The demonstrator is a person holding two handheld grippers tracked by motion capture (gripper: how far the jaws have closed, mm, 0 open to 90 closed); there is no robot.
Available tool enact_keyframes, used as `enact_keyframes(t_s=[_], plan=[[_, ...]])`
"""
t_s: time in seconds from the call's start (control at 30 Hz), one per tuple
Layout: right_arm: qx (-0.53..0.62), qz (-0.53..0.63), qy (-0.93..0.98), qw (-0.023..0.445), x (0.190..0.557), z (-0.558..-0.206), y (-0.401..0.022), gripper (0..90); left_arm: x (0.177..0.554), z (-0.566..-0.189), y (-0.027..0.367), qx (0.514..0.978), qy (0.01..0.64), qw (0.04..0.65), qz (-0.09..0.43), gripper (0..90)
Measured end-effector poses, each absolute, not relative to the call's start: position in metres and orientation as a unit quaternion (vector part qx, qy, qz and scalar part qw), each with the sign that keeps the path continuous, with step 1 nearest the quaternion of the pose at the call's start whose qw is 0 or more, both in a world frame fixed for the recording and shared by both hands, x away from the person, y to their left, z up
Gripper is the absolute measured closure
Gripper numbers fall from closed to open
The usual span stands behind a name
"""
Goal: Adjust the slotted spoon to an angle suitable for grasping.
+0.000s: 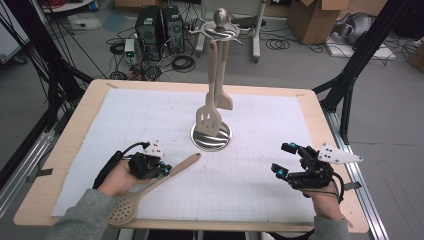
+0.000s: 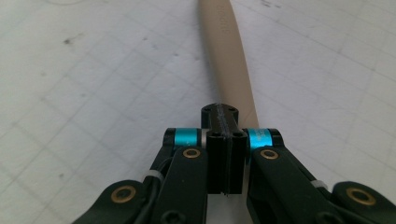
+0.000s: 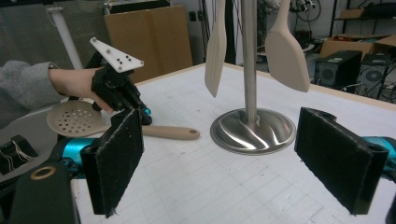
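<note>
A beige perforated skimmer spoon (image 1: 176, 169) lies flat on the white gridded mat (image 1: 150, 115), bowl toward the near edge. My left gripper (image 1: 165, 169) sits over the middle of its handle with jaws shut. In the left gripper view the pads (image 2: 220, 112) meet flush, and the handle (image 2: 226, 56) runs on beyond and under the tips. My right gripper (image 1: 282, 160) hovers open at the right near the table edge. In the right gripper view its jaws (image 3: 229, 163) stand wide apart around nothing, facing the left gripper (image 3: 142, 116) and the spoon (image 3: 77, 119).
A steel utensil stand (image 1: 211, 136) rises mid-table with a slotted turner (image 1: 207, 120) and a spatula (image 1: 225, 100) hanging from its hooks; its base (image 3: 252, 130) lies straight ahead of the right gripper. Computers, cables and boxes are on the floor beyond.
</note>
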State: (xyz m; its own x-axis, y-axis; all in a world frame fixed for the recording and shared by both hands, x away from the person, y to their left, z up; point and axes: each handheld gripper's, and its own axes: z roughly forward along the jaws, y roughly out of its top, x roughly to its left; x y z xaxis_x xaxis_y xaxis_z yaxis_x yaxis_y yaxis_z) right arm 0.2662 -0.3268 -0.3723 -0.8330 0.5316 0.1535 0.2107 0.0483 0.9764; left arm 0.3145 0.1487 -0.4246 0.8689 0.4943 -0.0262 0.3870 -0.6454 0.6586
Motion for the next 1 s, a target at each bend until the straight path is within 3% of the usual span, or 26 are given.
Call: enact_keyframes(t_s=[0.5, 0.73, 1.0], plan=[[0.261, 0.634, 0.717, 0.126, 0.266, -0.373, -0.325, 14.8, 0.302, -0.413, 0.154, 0.903, 0.246, 0.337, 0.104, 89.3], [0.260, 0.634, 0.718, 0.126, 0.266, -0.373, -0.324, 14.8, 0.287, -0.401, 0.167, 0.902, 0.245, 0.339, 0.105, 82.6], [0.262, 0.631, 0.720, 0.125, 0.266, -0.373, -0.324, 14.8, 0.276, -0.400, 0.177, 0.900, 0.252, 0.344, 0.091, 56.0]])
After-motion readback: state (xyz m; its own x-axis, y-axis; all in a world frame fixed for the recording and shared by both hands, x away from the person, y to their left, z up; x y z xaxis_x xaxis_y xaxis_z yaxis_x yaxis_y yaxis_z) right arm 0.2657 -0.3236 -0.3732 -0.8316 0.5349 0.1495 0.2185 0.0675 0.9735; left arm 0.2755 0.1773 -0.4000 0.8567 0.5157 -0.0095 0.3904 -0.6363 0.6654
